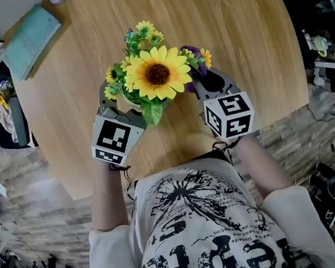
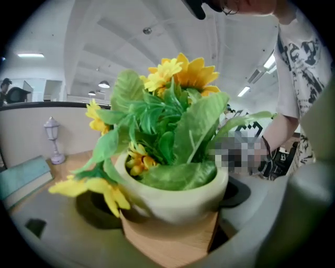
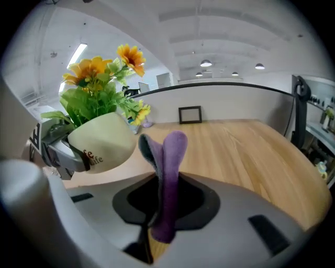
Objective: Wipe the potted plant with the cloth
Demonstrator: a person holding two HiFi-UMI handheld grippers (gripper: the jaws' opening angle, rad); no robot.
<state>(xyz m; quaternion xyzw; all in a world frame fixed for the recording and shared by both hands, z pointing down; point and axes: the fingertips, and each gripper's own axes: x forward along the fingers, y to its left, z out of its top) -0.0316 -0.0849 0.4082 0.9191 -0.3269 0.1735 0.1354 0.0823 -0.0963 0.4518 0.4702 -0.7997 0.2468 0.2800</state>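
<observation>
A person in a white printed shirt (image 1: 214, 230) is standing at the near edge of a round wooden table (image 1: 234, 37), holding a gripper in each hand. The potted plant (image 1: 155, 75), a pale pot of sunflowers and green leaves, is sitting near that edge between the two tools. The left gripper (image 1: 109, 104) is clamping the pot from the left, its jaws pressing on the pot's sides. The right gripper (image 1: 211, 82) is waiting just right of the flowers, its jaws pinching a purple cloth (image 3: 170, 178) that is sticking up in a fold. Whether the cloth is touching the plant I cannot tell. A teal book (image 1: 32, 41) is lying at the far left, with a small lilac lamp (image 2: 55, 138) beyond it.
</observation>
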